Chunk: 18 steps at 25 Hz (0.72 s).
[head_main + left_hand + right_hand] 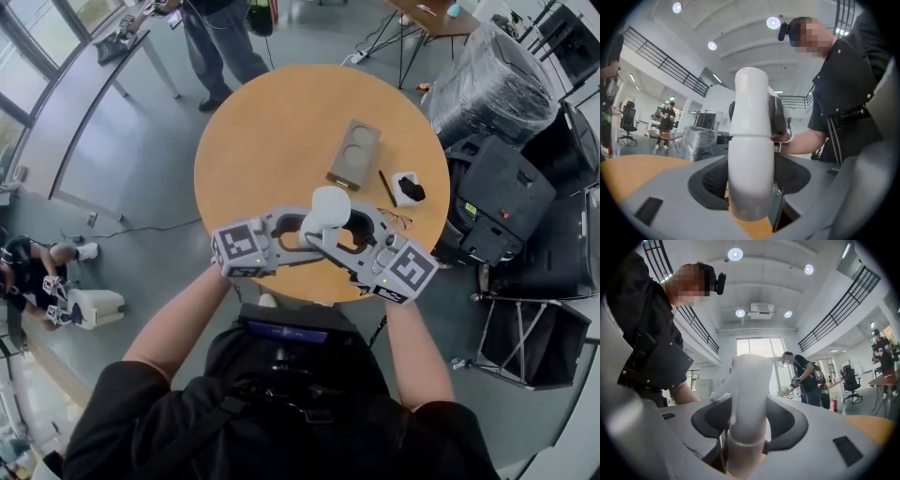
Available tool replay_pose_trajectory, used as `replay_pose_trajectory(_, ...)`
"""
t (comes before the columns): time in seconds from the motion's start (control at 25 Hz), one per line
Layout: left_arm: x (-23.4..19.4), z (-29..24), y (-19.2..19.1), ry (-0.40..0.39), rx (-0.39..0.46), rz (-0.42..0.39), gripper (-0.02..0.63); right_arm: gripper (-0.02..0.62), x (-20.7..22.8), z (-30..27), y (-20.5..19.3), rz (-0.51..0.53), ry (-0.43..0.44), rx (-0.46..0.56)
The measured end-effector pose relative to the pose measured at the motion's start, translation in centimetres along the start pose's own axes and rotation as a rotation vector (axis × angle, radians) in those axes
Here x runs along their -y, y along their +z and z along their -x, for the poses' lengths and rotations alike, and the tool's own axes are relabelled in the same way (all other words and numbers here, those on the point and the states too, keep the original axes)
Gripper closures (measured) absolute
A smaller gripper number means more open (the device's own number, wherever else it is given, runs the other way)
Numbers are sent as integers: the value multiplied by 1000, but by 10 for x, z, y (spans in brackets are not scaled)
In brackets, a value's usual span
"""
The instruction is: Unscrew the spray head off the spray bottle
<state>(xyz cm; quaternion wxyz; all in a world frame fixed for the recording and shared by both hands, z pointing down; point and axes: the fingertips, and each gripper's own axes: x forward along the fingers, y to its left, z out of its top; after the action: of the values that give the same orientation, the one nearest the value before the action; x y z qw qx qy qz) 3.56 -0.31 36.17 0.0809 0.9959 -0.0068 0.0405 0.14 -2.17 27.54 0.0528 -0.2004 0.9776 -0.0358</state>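
A white spray bottle (328,208) is held above the near edge of the round wooden table (272,141), between both grippers. My left gripper (309,228) comes in from the left and is shut on the bottle's body (750,159), whose white cylinder fills the space between its pads (712,180). My right gripper (343,236) comes in from the right. In the right gripper view the spray head (749,385) stands between the dark pads (785,420), which sit against its sides. The two grippers' tips overlap at the bottle.
Further back on the table lie a brown cardboard holder with two round recesses (354,155), a pencil (386,187), a small white box (406,189) and a pair of glasses (396,219). Black cases (502,202) and a plastic-wrapped bundle (487,89) crowd the right side. A person (223,37) stands beyond the table.
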Motion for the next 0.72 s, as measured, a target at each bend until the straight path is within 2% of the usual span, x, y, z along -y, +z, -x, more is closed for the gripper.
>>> replay_pose_trajectory(0.16,23,5,6,-132,-2,40,299,362,-17,1,5,-40,125,20)
replay_pose_trajectory(0.24,27,5,5,-147,-15,31,299,362,-19,4,10,-60,152,35)
replay_pose_trajectory(0.52,18,5,-25,-64,-73,-6,298,362,-7,7,35,-70,98,86)
replay_pose_trajectory(0.72,14,6,-36,-10,-16,-17,298,362,-3,11,57,-53,59,92)
